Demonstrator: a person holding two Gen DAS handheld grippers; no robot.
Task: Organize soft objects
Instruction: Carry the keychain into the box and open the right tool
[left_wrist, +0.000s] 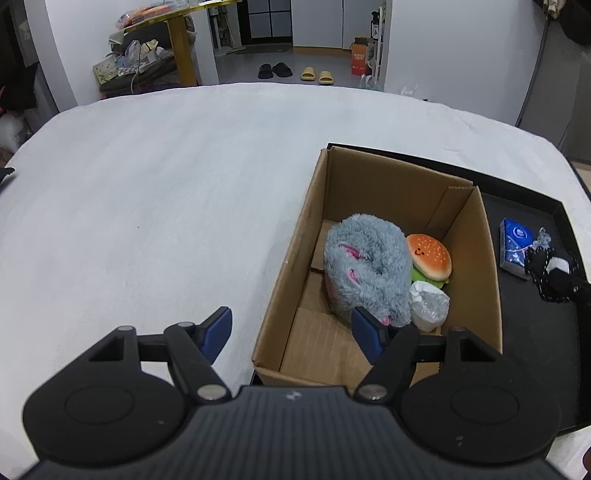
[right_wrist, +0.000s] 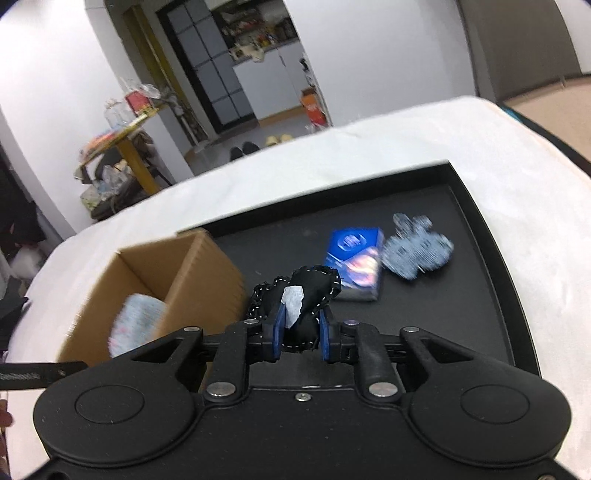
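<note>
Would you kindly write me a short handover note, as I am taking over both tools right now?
Left tool: open, empty, hovering at the near left corner of the brown cardboard box.
Right tool: shut on the black stitched fabric pouch with a white patch, held above the black tray.
Done: the grey fluffy plush, the burger-shaped plush and a white crinkled plastic bundle lie in the box.
Left: drop the pouch in the box, then probably the blue tissue pack and the grey knitted piece, both on the tray.
</note>
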